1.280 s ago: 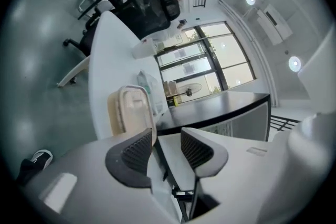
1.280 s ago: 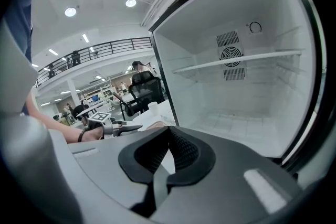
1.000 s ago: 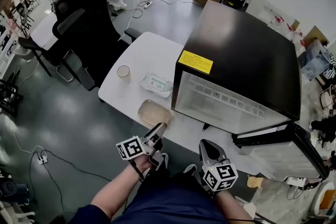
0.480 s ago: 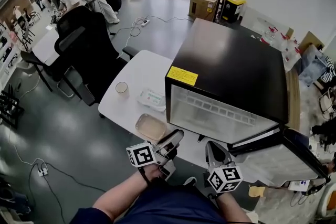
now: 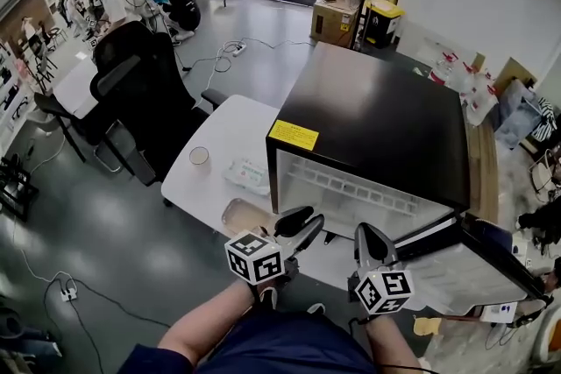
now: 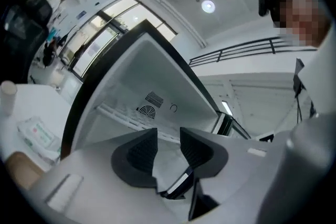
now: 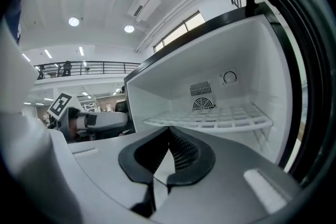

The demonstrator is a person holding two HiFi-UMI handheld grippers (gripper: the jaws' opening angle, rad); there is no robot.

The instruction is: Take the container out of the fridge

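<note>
A black mini fridge (image 5: 386, 114) stands on the white table with its door (image 5: 478, 263) swung open to the right. Its white inside shows one wire shelf (image 7: 210, 118) with nothing on it. A tan, shallow container (image 5: 238, 213) lies on the table just left of the fridge; it is also at the lower left edge of the left gripper view (image 6: 18, 169). My left gripper (image 5: 305, 222) (image 6: 168, 136) is open by a narrow gap and empty, held before the fridge's lower left corner. My right gripper (image 5: 364, 232) (image 7: 169, 131) is shut on nothing and faces the open fridge.
A wipes pack (image 5: 245, 175) and a paper cup (image 5: 200, 156) sit on the table (image 5: 237, 123) left of the fridge. A black office chair (image 5: 145, 92) stands beyond the table's left side. People work at the far left.
Both grippers have risen and moved closer to the fridge opening, the left one to the right past the tan container. The view has shifted forward.
</note>
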